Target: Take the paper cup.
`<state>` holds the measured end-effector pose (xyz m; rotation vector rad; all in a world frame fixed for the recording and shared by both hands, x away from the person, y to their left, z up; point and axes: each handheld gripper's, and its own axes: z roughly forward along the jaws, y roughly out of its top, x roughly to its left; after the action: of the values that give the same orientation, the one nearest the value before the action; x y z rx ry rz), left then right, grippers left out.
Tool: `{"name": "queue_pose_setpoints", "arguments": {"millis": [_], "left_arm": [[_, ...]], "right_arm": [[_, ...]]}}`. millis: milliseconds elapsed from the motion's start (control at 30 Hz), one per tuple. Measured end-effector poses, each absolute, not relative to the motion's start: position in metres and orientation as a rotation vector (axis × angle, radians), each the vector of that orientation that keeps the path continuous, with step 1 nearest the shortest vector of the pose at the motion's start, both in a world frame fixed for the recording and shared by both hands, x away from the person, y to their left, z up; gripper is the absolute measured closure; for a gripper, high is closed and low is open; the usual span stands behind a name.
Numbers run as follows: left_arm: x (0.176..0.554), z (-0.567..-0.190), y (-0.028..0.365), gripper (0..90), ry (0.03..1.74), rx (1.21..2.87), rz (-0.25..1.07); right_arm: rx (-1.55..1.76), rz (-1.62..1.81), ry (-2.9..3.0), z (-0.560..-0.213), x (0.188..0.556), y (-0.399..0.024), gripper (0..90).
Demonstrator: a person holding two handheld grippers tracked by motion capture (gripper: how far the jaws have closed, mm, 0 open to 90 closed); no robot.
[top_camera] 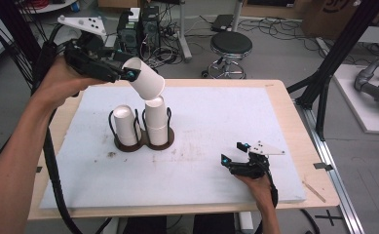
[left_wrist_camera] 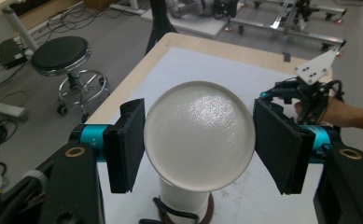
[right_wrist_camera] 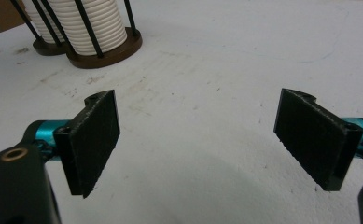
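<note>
White foam board (top_camera: 216,122) on a wooden table (top_camera: 294,126); on it, a dark two-ring wire cup holder (top_camera: 143,139) standing left of centre. Left ring: one stack of white cups (top_camera: 125,124), upturned. Right ring: a second stack (top_camera: 157,122), taller, its ribbed rims visible in the right gripper view (right_wrist_camera: 93,23). Left gripper (top_camera: 128,74), raised above the holder, closed on a single white cup (top_camera: 144,77); in the left gripper view the cup's round closed base (left_wrist_camera: 199,135) sits between both pads, touching each. Cup's long axis: tilted, closed end up and toward the gripper, open mouth down and toward the taller stack, the lower rim just at or touching that stack's top; contact cannot be told for certain. Critical relation: held cup lies directly ahead of the left gripper and just above the right-ring stack, off the stack's upright axis, so seating or lifting clear would call for bringing the cup upright. Left hand by far the nearer. Right gripper (top_camera: 236,158), low over the board's near right part, well apart from the holder, jaws spread wide with nothing between them (right_wrist_camera: 198,140).
</note>
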<state>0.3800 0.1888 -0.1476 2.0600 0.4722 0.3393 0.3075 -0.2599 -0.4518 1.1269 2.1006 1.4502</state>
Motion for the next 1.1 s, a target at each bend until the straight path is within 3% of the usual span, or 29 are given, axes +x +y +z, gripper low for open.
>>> {"name": "queue_pose_setpoints", "arguments": {"millis": [733, 1100], "left_arm": [[0.345, -0.188, 0.202, 36.5, 0.331, 1.944, 0.248], [0.329, -0.232, 0.209, 36.6, 0.316, 1.908, 0.171]], "right_arm": [[1.116, 1.463, 2.089, -0.452, 0.306, -0.260, 14.8], [1.116, 1.478, 2.083, -0.452, 0.306, -0.262, 14.8]]}}
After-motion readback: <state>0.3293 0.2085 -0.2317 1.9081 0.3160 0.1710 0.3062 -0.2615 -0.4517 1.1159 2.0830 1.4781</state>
